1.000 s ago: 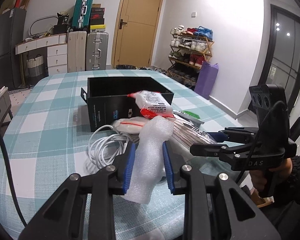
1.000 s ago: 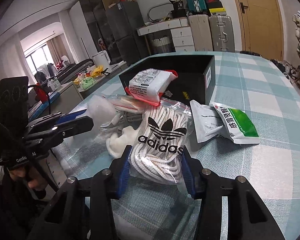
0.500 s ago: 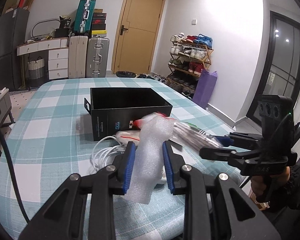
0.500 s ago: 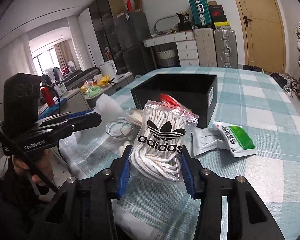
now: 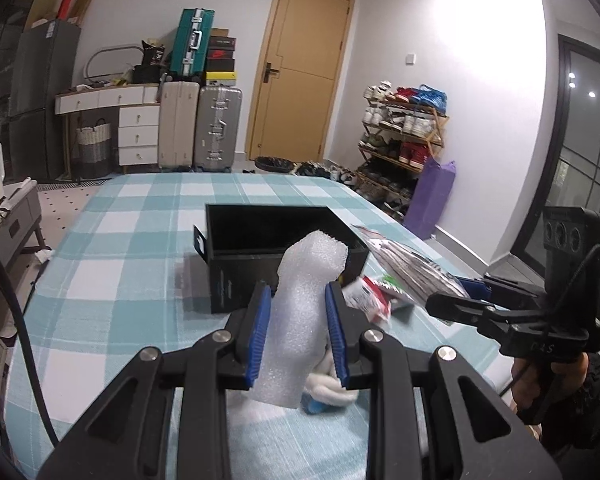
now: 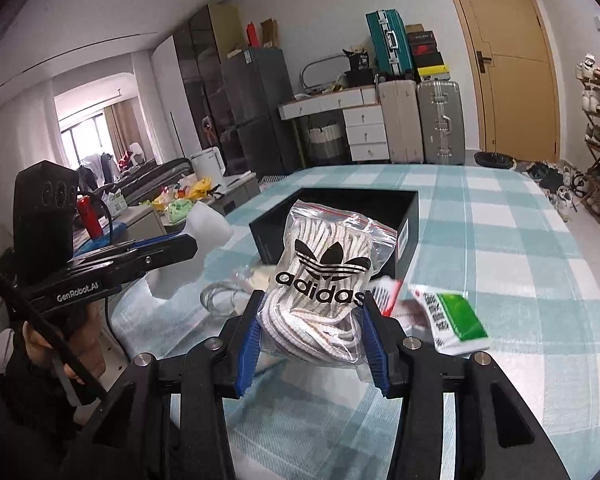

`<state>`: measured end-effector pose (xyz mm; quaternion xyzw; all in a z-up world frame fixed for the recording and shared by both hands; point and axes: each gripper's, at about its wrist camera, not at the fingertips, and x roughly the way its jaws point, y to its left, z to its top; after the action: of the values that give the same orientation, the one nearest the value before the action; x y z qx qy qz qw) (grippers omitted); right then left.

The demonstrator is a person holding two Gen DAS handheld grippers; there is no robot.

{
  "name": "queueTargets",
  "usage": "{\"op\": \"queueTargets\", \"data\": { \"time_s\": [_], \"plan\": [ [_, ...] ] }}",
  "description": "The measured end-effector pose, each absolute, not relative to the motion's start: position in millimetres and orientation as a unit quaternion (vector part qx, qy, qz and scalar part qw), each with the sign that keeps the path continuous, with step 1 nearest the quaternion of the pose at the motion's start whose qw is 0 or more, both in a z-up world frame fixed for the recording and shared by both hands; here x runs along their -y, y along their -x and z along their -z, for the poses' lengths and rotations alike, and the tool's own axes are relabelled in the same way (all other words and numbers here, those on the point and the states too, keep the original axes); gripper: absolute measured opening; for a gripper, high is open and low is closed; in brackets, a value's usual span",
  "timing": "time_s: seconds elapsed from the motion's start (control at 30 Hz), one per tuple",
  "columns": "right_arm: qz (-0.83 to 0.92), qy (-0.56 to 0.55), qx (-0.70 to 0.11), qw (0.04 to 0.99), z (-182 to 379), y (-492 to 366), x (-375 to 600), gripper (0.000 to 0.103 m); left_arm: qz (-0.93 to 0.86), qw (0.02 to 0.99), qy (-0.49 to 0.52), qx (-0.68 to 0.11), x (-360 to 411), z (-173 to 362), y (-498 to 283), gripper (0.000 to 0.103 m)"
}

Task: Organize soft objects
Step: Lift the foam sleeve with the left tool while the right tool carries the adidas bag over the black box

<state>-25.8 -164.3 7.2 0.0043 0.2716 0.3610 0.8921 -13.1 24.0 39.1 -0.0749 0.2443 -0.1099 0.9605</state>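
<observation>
left tool (image 5: 297,322) clamped on white foam wrap (image 5: 304,312), right tool (image 6: 314,334) clamped on adidas zip bag (image 6: 324,280), black box (image 6: 340,220) behind

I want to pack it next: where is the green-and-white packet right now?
In the right wrist view, the green-and-white packet lies on the checked tablecloth, right of the held adidas bag and in front of the black box.

Bright indoor light, wall glare, fisheye-curved dark corners, seemingly motion-blurred packets.
</observation>
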Motion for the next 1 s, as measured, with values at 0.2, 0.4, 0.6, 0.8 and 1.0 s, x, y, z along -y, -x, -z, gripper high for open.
{"op": "queueTargets", "data": {
  "time_s": [0.2,0.4,0.6,0.8,1.0],
  "plan": [
    [-0.349,-0.002,-0.252,0.903,-24.7,17.0,167.2,0.045,0.094,0.966,0.07,-0.231,-30.6,-52.6,1.3,0.026],
    [-0.342,0.002,-0.238,0.909,-39.6,4.5,168.8,0.045,0.083,0.969,0.066,-0.225,-35.6,-62.6,-11.7,0.026],
    [-0.34,0.009,-0.236,0.91,-52.0,-14.6,164.5,0.045,0.076,0.971,0.06,-0.22,-38.3,-70.1,-28.1,0.026],
    [-0.348,0.007,-0.243,0.906,-57.1,-35.2,153.8,0.045,0.067,0.97,0.064,-0.223,-41.6,-72.5,-48.2,0.026],
    [-0.355,0.007,-0.254,0.899,-56.6,-53.5,139.7,0.045,0.066,0.969,0.062,-0.23,-39.2,-69.9,-73.0,0.026]
  ]
}}
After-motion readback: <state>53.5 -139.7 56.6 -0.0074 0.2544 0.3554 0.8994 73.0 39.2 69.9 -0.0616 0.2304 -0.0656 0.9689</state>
